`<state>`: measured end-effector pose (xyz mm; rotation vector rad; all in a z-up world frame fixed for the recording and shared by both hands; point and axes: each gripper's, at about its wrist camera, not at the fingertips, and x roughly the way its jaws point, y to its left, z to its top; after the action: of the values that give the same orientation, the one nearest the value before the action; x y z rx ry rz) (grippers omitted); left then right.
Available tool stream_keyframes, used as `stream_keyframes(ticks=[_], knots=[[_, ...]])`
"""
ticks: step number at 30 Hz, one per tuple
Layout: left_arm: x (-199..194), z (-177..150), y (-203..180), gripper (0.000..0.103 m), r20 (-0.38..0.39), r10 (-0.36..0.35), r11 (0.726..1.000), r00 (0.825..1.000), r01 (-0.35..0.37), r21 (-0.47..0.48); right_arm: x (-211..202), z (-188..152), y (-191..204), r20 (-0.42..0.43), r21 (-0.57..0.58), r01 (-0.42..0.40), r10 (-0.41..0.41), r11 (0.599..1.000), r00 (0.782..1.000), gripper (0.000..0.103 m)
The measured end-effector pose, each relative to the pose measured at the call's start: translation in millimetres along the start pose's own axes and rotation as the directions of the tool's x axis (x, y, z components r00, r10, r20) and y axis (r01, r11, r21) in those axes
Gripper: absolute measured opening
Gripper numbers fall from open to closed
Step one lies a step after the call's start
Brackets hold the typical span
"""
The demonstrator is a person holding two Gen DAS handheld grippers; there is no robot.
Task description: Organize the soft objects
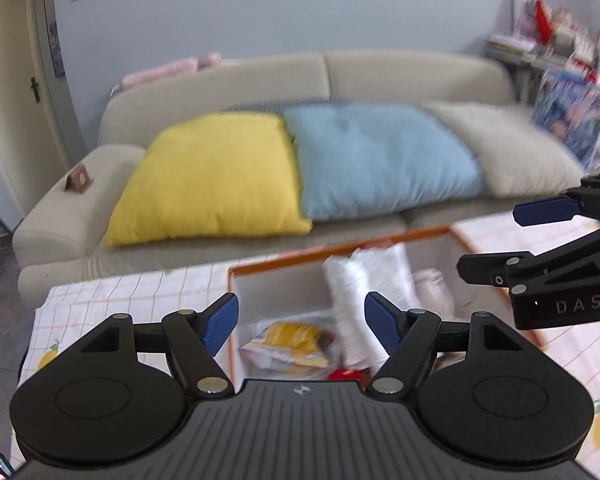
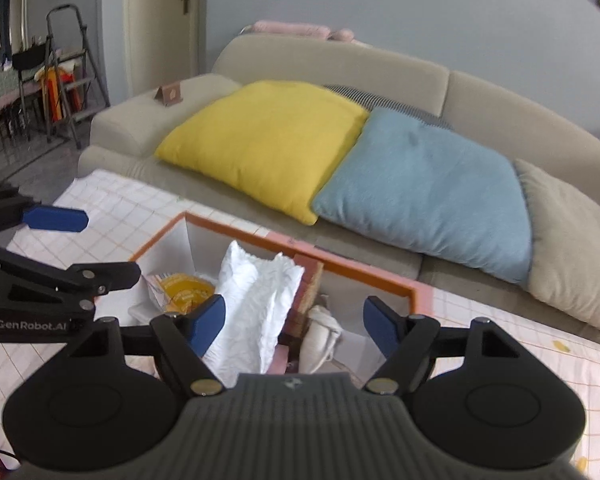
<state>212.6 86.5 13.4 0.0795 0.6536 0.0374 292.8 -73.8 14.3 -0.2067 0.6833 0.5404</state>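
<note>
jaws gape empty on the left gripper (image 1: 301,322) and right gripper (image 2: 294,322), both above the orange-rimmed box (image 2: 364,271) mid-table, where white padding (image 2: 256,300) stands tucked, apparently for tidy storage.

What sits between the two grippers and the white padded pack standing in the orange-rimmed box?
Nothing visible. The left gripper and right gripper hang open above the orange-rimmed box, with only air down to the white padded pack. The yellow packet lies beside it, not over it.
</note>
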Motion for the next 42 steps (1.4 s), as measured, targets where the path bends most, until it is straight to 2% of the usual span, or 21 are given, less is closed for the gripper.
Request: stream_keyframes(ticks=[2,6,9,14,18,21,25,28,31,34,39,42], knots=[[-21.3,0.0,-5.2,0.084,0.059,-0.022,1.0,0.998,0.023,-0.004,-25.2,-2.6,-3.1,0.045,0.023,0.015,-0.016,1.0,0.999,0.085],[-60.0,-1.7,-14.7,0.084,0.163,-0.029,0.999,0.986,0.033,-0.022,-73.4,-14.3,-6.1,0.121,0.061,0.038,-0.045,0.997,0.992,0.087],[-87.6,-4.7,-20.1,0.085,0.234,-0.026,0.998,0.972,0.038,-0.048,-109.7,-26.7,-5.2,0.179,0.101,0.053,-0.07,0.994,0.981,0.093],[-117.1,-15.4,-27.9,0.084,0.269,-0.077,0.991,0.96,0.103,-0.081,-162.9,-55.5,5.2,0.249,0.142,0.088,-0.121,0.986,0.961,0.097],[-135.9,-32.8,-37.0,0.085,0.288,-0.068,0.993,0.955,0.093,-0.072,-194.2,-82.6,13.8,0.272,0.173,0.136,-0.18,0.975,0.945,0.1],[-148.4,-47.4,-44.3,0.086,0.282,-0.094,0.993,0.955,0.108,-0.036,-207.0,-96.3,16.0,0.259,0.22,0.151,-0.207,0.964,0.943,0.1],[-154.9,-65.9,-53.6,0.091,0.266,-0.036,0.997,0.963,0.052,-0.054,-209.7,-103.5,18.7,0.236,0.278,0.135,-0.204,0.951,0.95,0.1],[-152.7,-79.2,-56.9,0.094,0.238,-0.012,0.996,0.971,0.034,-0.088,-204.3,-109.7,26.0,0.214,0.274,0.122,-0.184,0.954,0.959,0.1],[-140.6,-86.3,-56.1,0.094,0.143,-0.013,0.992,0.99,0.03,-0.12,-195.4,-118.7,38.3,0.175,0.23,0.142,-0.184,0.963,0.967,0.1],[-129.2,-92.3,-51.5,0.094,0.059,-0.021,0.984,0.998,0.031,-0.178,-183.0,-126.7,43.9,0.106,0.208,0.147,-0.172,0.967,0.979,0.1],[-118.7,-103.8,-53.7,0.094,-0.041,0.052,0.986,0.998,-0.058,-0.156,-164.7,-137.1,41.0,0.017,0.246,0.147,-0.155,0.958,0.988,0.1],[-114.1,-107.4,-51.8,0.094,-0.069,0.04,0.982,0.997,-0.052,-0.183,-161.9,-142.6,41.0,-0.005,0.258,0.128,-0.131,0.958,0.991,0.1]])
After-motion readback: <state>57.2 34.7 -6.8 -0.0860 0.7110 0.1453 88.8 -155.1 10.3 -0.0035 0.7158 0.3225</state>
